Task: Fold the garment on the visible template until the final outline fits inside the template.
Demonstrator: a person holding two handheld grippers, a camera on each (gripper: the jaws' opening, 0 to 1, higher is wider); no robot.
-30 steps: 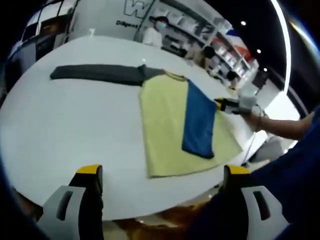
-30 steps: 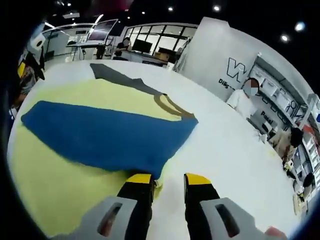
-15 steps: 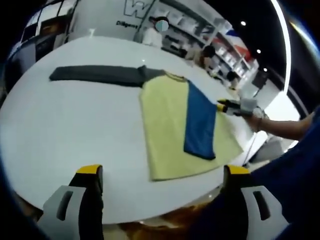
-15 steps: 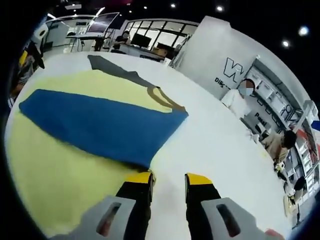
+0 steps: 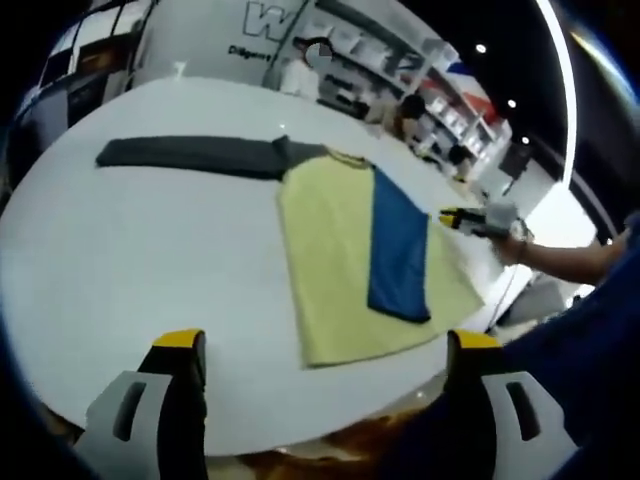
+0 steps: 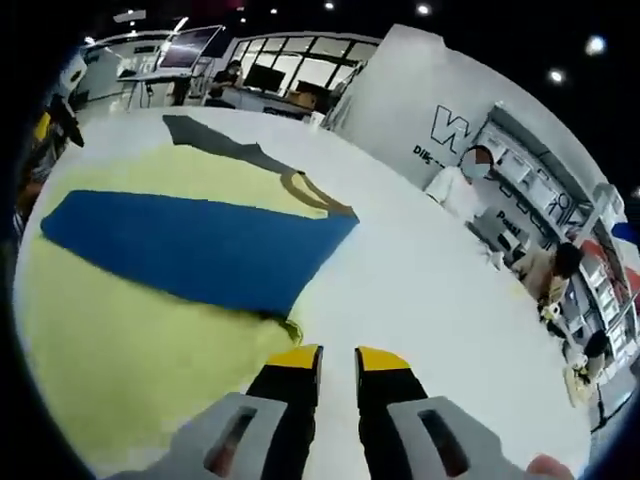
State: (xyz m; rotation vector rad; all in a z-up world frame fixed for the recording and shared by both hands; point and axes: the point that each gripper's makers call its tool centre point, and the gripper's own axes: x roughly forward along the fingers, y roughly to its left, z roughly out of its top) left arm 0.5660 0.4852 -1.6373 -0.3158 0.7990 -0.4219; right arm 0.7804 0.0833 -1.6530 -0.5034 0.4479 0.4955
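My left hand-held gripper (image 5: 325, 345) hangs over the near edge of the white desk (image 5: 150, 260), jaws wide apart and holding nothing. Ahead of it the garment (image 5: 345, 260) lies flat on the desk: a yellow panel with a blue flap (image 5: 398, 250) folded over its right part, the collar at the far end. A long dark grey strip (image 5: 190, 155) lies on the desk beyond it, its end touching the garment near the collar. My right hand-held gripper (image 5: 478, 220) shows at the garment's right edge, near the blue flap, held out on my arm (image 5: 570, 258). In the right gripper view, that hand-held gripper (image 6: 337, 357) has its yellow-tipped jaws nearly together with a thin gap between them, clamped on nothing; the tips sit over bare desk (image 6: 430, 280) just beside the garment's (image 6: 120, 340) edge, close to the corner of the blue flap (image 6: 200, 245). The brownish collar (image 6: 315, 195) and the dark strip (image 6: 210, 140) lie farther off. People (image 6: 460, 190) stand by shelves behind the desk.
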